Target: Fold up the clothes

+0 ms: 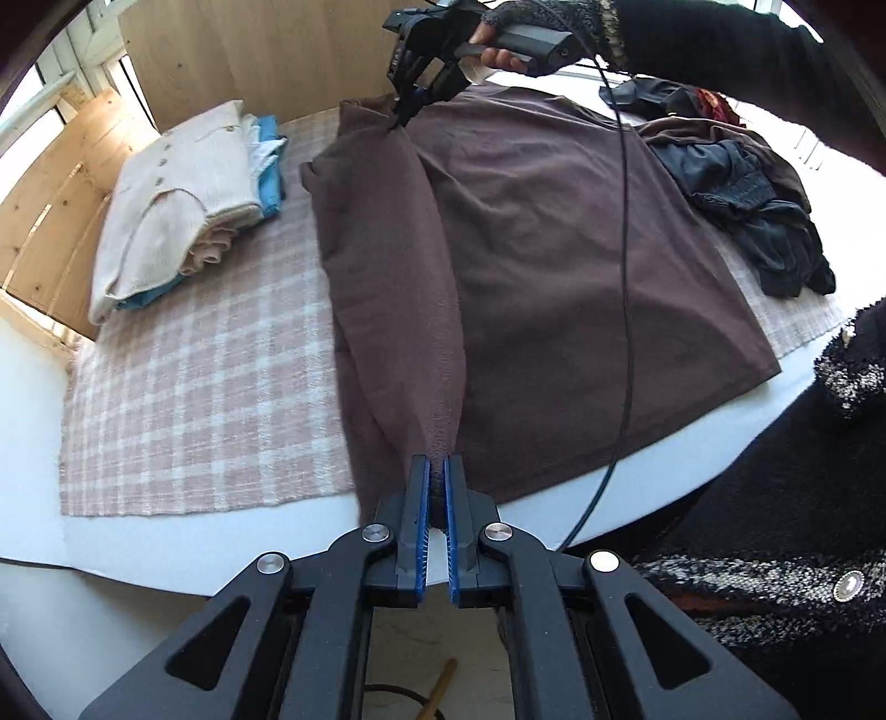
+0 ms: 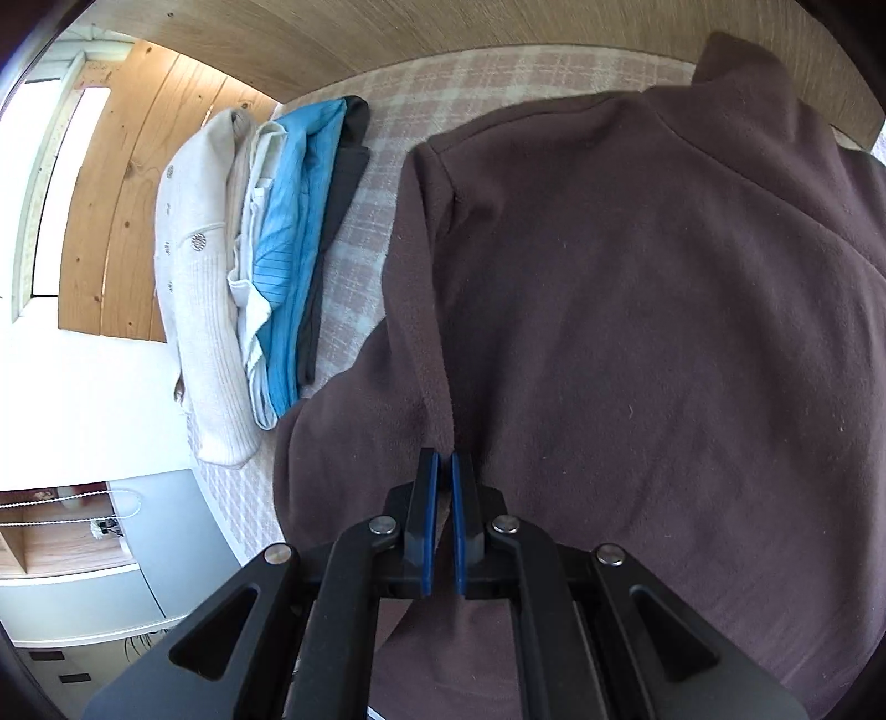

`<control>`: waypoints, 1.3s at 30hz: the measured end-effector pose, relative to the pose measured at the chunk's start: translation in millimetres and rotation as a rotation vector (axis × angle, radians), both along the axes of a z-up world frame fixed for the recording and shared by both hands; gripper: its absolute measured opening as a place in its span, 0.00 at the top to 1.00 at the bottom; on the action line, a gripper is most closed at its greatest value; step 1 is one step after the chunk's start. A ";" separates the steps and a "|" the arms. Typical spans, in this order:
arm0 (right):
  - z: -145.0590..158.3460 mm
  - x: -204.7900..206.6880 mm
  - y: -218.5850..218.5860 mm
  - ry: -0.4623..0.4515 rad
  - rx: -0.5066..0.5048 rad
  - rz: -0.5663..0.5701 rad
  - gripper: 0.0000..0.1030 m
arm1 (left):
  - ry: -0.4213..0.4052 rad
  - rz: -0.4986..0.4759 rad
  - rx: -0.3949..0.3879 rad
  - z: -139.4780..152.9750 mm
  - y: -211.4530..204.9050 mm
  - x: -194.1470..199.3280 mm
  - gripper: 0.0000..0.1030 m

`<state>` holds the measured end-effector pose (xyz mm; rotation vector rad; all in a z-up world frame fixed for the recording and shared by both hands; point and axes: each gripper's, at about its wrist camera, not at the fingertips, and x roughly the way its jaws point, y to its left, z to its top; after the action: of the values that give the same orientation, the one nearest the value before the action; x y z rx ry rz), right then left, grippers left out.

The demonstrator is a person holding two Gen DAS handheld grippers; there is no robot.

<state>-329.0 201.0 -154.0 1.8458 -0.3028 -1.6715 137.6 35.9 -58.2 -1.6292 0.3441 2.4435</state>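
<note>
A brown fleece top lies spread on the checked cloth, its left side raised into a long fold. My left gripper is shut on the near hem end of that fold. At the far end, the right gripper pinches the same fold near the shoulder, held by a gloved hand. In the right wrist view the brown fleece top fills the frame, and my right gripper is shut on the seam where sleeve meets body.
A stack of folded clothes, cream knit on top with blue beneath, sits at the left; the same stack of folded clothes shows in the right wrist view. A heap of dark unfolded garments lies at the far right. A black cable crosses the top.
</note>
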 end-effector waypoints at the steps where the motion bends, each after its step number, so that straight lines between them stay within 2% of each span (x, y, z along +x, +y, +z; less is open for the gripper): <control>1: 4.7 -0.7 -0.1 0.008 -0.014 0.006 0.95 | 0.020 0.015 -0.041 8.6 -2.7 -2.3 0.96; 2: 8.6 -0.7 0.1 0.020 -0.015 0.016 0.95 | 0.038 0.028 -0.067 16.8 -5.0 -3.0 0.96; 4: 9.2 0.9 1.7 0.053 0.041 0.047 0.95 | 0.047 0.052 -0.027 27.4 -5.8 4.2 0.94; 7: -8.5 5.3 4.1 0.037 0.156 0.114 0.95 | -0.033 0.094 0.152 9.5 2.4 21.0 0.69; 8: -16.2 7.0 4.4 0.020 0.196 0.141 0.95 | -0.054 0.111 0.197 3.9 3.1 25.4 0.68; 11: -19.0 10.6 7.2 0.029 0.264 0.198 0.94 | -0.072 0.187 0.226 -10.2 -10.2 29.6 0.68; 13: -4.4 12.4 10.2 0.090 0.320 0.224 0.90 | -0.083 0.238 0.245 -19.7 -19.1 32.4 0.69; 15: 18.5 17.0 10.6 0.190 0.356 0.250 0.89 | -0.095 0.289 0.263 -29.1 -27.9 35.1 0.69; 17: 44.8 26.3 4.0 0.270 0.327 0.272 0.89 | -0.107 0.340 0.282 -38.5 -36.8 37.9 0.69; 19: 63.8 38.8 -13.3 0.256 0.217 0.311 0.80 | -0.110 0.363 0.307 -47.2 -45.5 30.5 0.68; 20: 71.1 45.3 -24.0 0.245 0.168 0.333 0.69 | -0.112 0.363 0.317 -51.9 -49.0 23.8 0.68; 22: 78.4 58.0 -50.2 0.234 0.106 0.393 0.60 | -0.135 0.341 0.297 -66.6 -49.9 11.9 0.68; 24: 78.0 76.6 -71.9 0.226 0.077 0.440 0.60 | -0.174 0.325 0.236 -83.9 -47.6 5.5 0.71; 25: 70.4 77.0 -80.1 0.233 0.098 0.458 0.60 | -0.197 0.328 0.191 -92.5 -48.0 3.7 0.77; 26: 62.7 77.5 -88.3 0.239 0.119 0.477 0.60 | -0.220 0.349 0.148 -98.2 -51.8 4.3 0.78; 27: 55.1 77.2 -94.3 0.247 0.147 0.494 0.61 | -0.228 0.368 0.161 -97.9 -56.8 7.6 0.78; 28: 51.1 73.4 -91.6 0.249 0.164 0.488 0.61 | -0.231 0.383 0.169 -95.6 -61.3 10.9 0.78; 31: 59.8 46.9 -55.8 0.201 0.076 0.350 0.61 | -0.175 0.363 0.149 -62.7 -63.1 11.4 0.79; 33: 66.7 25.2 -33.0 0.215 0.077 0.265 0.61 | -0.106 0.318 0.176 -36.6 -62.2 -9.7 0.76; 35: 72.8 5.6 -13.7 0.243 0.096 0.198 0.61 | -0.038 0.267 0.206 -18.4 -60.6 -49.1 0.65; 37: 77.8 -10.0 -3.0 0.244 0.069 0.160 0.61 | 0.025 0.212 0.202 -13.1 -57.7 -102.5 0.64; 39: 79.3 -20.4 -8.3 0.244 0.054 0.150 0.61 | 0.057 0.192 0.234 -18.8 -58.4 -158.3 0.64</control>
<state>-349.4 192.6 -74.7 1.6362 -0.0157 -1.7907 -20.7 -22.5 -77.1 -1.5595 -0.0935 2.5554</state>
